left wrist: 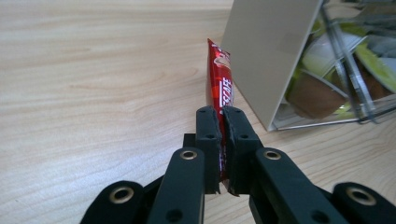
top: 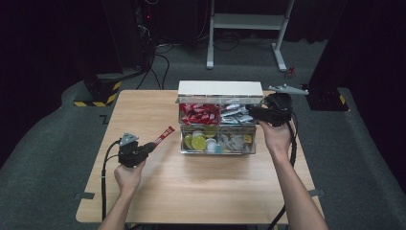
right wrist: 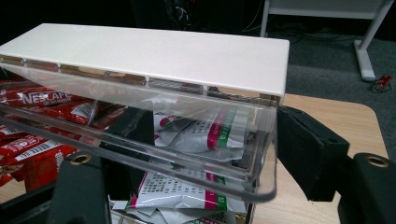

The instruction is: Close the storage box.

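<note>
My left gripper (top: 154, 145) (left wrist: 222, 122) is shut on the lower end of a red Nescafe stick sachet (top: 166, 133) (left wrist: 219, 79), which points up toward the organiser box (top: 220, 88) (left wrist: 271, 56). The box has a white top and two clear tiers. My right gripper (top: 253, 111) (right wrist: 215, 128) is at the upper tier's right end, where the clear lid (right wrist: 196, 161) stands lifted. One jaw sits under the lid and the other beside its end edge, with a visible gap, so the pads do not press it. Red sachets (top: 198, 114) (right wrist: 37, 100) fill the upper left compartment, white-and-green sachets (top: 237, 114) (right wrist: 201, 135) the upper right.
The lower tier holds several round capsules (top: 201, 141) (left wrist: 317, 93). The box stands at the back middle of the wooden table (top: 191, 191). Behind the table are a white stand (top: 249, 21), floor cables (top: 158, 62) and a black-and-yellow striped base (top: 98, 96).
</note>
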A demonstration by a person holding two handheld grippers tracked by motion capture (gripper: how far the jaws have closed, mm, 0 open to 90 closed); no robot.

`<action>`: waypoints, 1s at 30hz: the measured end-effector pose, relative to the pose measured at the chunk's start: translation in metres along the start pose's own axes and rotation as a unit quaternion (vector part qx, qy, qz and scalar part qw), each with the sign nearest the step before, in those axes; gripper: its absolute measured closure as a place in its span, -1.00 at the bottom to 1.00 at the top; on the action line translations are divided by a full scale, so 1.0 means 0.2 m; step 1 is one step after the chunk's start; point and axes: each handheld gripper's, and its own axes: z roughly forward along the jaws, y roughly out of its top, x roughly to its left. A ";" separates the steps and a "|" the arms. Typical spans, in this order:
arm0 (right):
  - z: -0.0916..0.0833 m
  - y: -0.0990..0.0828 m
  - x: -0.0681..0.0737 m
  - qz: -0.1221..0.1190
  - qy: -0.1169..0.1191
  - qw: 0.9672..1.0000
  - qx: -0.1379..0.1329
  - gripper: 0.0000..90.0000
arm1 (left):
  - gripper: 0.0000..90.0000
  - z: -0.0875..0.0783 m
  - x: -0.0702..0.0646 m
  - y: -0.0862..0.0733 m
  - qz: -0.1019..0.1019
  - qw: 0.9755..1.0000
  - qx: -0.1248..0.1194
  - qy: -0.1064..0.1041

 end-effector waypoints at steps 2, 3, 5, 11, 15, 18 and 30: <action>-0.01 0.00 0.00 -0.003 -0.003 1.000 0.001 -0.34 | 0.91 0.01 0.00 -0.02 -0.003 1.000 0.004 0.003; -0.01 0.01 0.01 -0.005 -0.005 1.000 0.002 -0.34 | 0.91 0.02 0.00 -0.02 -0.002 1.000 0.003 0.006; -0.01 0.01 0.01 -0.008 -0.007 1.000 0.002 -0.36 | 0.91 0.03 0.00 -0.05 -0.008 1.000 0.001 0.009; 0.00 0.01 0.02 -0.012 -0.011 1.000 0.005 -0.36 | 0.91 0.08 0.01 -0.11 -0.020 1.000 0.014 0.014; -0.01 0.01 0.02 -0.009 -0.011 1.000 0.003 -0.36 | 0.91 0.08 0.02 -0.12 -0.016 0.999 0.024 0.022; 0.00 0.01 0.02 -0.010 -0.007 1.000 0.004 -0.38 | 0.91 0.08 0.03 -0.12 -0.013 0.999 0.026 0.029; 0.00 0.01 0.02 -0.008 -0.009 1.000 0.008 -0.39 | 0.90 0.13 0.02 -0.14 -0.008 0.999 0.038 0.023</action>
